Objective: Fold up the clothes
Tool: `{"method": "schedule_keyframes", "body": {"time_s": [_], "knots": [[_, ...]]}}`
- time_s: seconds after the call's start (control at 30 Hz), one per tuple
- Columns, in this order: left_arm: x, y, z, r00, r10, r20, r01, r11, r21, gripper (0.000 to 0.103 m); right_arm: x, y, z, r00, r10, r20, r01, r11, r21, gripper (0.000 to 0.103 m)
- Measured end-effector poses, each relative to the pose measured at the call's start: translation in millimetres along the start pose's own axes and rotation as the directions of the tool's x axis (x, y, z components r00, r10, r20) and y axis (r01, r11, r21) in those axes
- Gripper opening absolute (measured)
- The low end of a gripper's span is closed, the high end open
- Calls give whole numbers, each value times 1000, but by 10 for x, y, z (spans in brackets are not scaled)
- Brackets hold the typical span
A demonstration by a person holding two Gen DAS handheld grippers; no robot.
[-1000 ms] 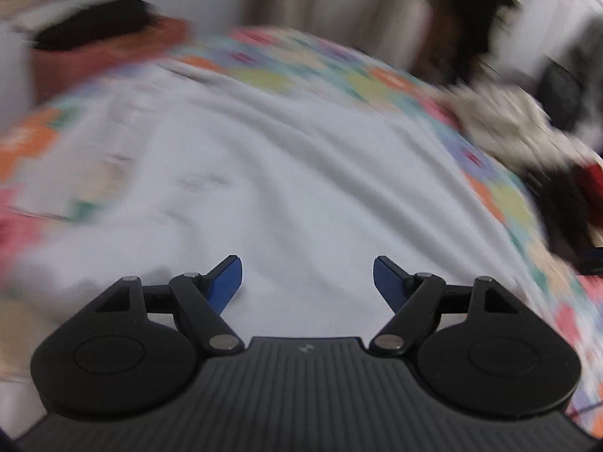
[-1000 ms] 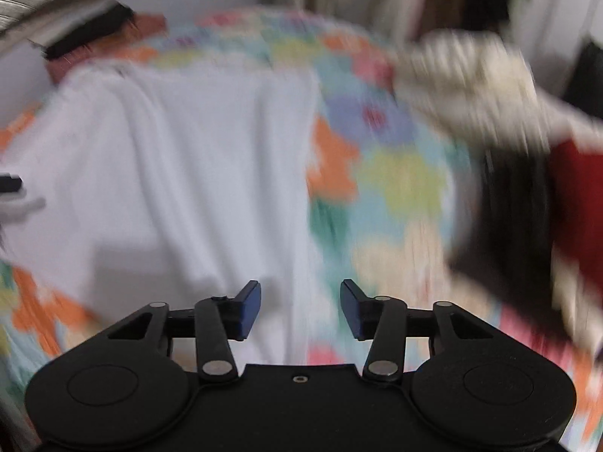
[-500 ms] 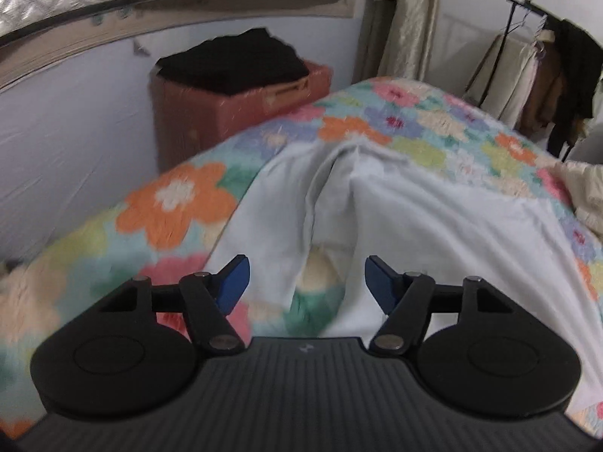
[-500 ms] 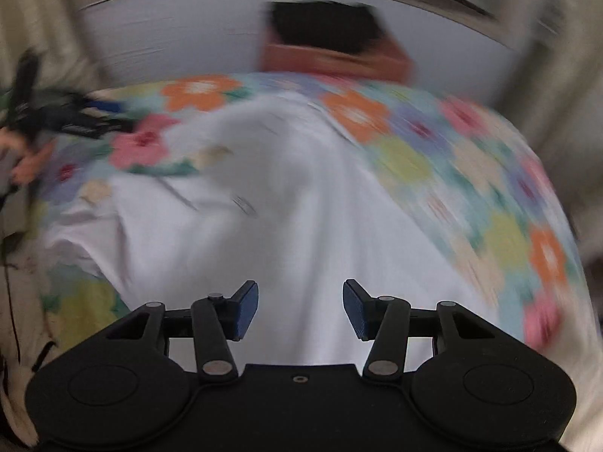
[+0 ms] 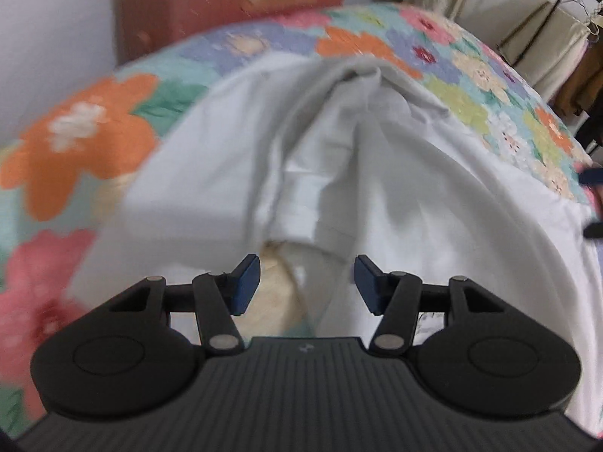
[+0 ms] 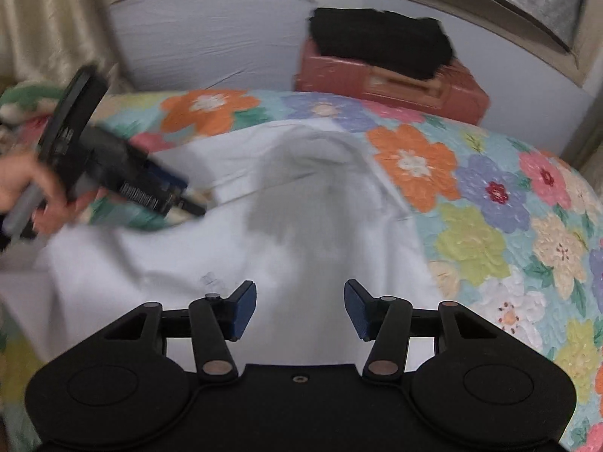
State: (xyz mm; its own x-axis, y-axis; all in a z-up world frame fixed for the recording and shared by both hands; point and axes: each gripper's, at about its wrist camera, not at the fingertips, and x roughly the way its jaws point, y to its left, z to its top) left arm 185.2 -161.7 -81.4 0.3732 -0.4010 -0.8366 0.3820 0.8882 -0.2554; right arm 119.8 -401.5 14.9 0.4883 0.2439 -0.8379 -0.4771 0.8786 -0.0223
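A white garment [image 5: 377, 188] lies spread on a floral bedspread [image 5: 75, 132], with a bunched fold running up its middle. My left gripper [image 5: 307, 282] hovers low over the garment's near edge, where a patch of bedspread shows through. Its jaws are closing and no cloth is pinched between them. In the right wrist view the same garment [image 6: 301, 226] fills the centre. My right gripper [image 6: 300, 309] hangs open above it with nothing between its fingers. The left gripper [image 6: 188, 197] shows there at the left, tilted down onto the cloth and held by a person's hand [image 6: 22, 188].
A reddish box [image 6: 392, 79] with folded black clothes [image 6: 377, 41] on top stands against the wall behind the bed. The bedspread [image 6: 490, 226] lies bare to the right of the garment. A clothes rack [image 5: 557, 37] stands at the far right and curtains [image 6: 49, 19] hang at the left.
Both views swung from the far side of the bed toward the wall and box. The left gripper dropped closer to the garment's edge and its jaws narrowed. It now appears in the right view.
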Motion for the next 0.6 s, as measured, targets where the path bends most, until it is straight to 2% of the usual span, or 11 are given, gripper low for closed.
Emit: {"method": "schedule_keyframes", "body": {"time_s": [0.1, 0.17, 0.4, 0.5, 0.6], "knots": [[178, -11, 79, 999, 10, -51, -11, 1000, -8, 55, 222, -309, 67, 1000, -25, 2, 25, 998, 61, 57], [222, 33, 106, 998, 30, -50, -32, 999, -31, 58, 381, -454, 84, 999, -37, -13, 38, 996, 80, 57], [207, 124, 63, 992, 118, 41, -117, 993, -26, 56, 916, -727, 148, 999, -41, -22, 44, 993, 109, 57], [301, 184, 81, 995, 92, 43, -90, 995, -47, 55, 1122, -742, 237, 998, -55, -32, 58, 993, 103, 57], [323, 138, 146, 995, 79, 57, -77, 996, -37, 57, 1211, -787, 266, 999, -3, -40, 9, 990, 142, 57]]}}
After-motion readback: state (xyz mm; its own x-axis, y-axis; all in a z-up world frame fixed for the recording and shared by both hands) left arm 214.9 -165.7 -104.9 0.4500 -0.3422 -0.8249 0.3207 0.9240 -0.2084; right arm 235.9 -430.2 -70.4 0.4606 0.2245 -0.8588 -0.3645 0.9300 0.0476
